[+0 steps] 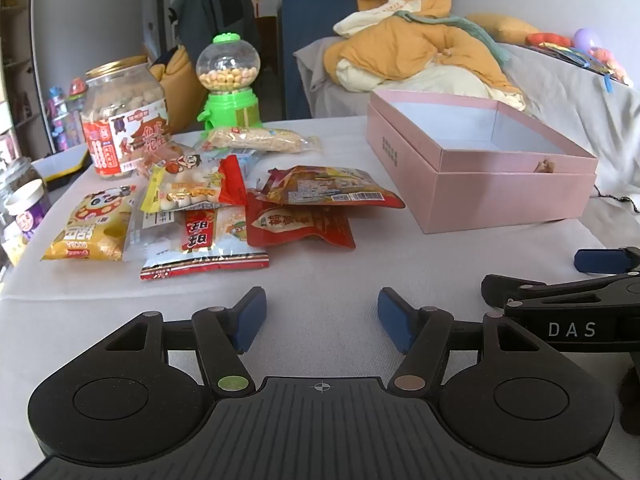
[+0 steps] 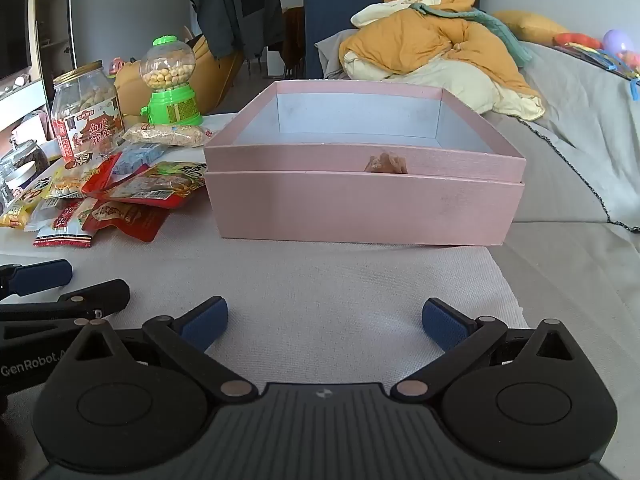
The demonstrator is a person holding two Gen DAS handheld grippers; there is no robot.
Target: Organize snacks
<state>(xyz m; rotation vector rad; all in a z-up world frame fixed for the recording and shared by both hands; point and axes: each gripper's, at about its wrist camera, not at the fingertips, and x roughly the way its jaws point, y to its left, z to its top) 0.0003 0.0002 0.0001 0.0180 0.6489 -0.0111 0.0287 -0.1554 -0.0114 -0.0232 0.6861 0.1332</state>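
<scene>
- Pink cardboard box [image 2: 360,208] sits open and empty ahead of my right gripper [image 2: 324,320], whose jaws are spread with nothing between them.
- Left gripper [image 1: 320,316] is likewise spread and empty, low over the white tablecloth [image 1: 320,272].
- Crinkly foil snack packets [image 1: 224,208] lie heaped left of the box.
- My worry: overlapping slick packets could drag neighbours along or slip from the pads.

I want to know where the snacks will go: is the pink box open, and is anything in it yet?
Open and apparently empty: the pink box has no lid on, and its pale inner walls and visible floor are bare.
</scene>
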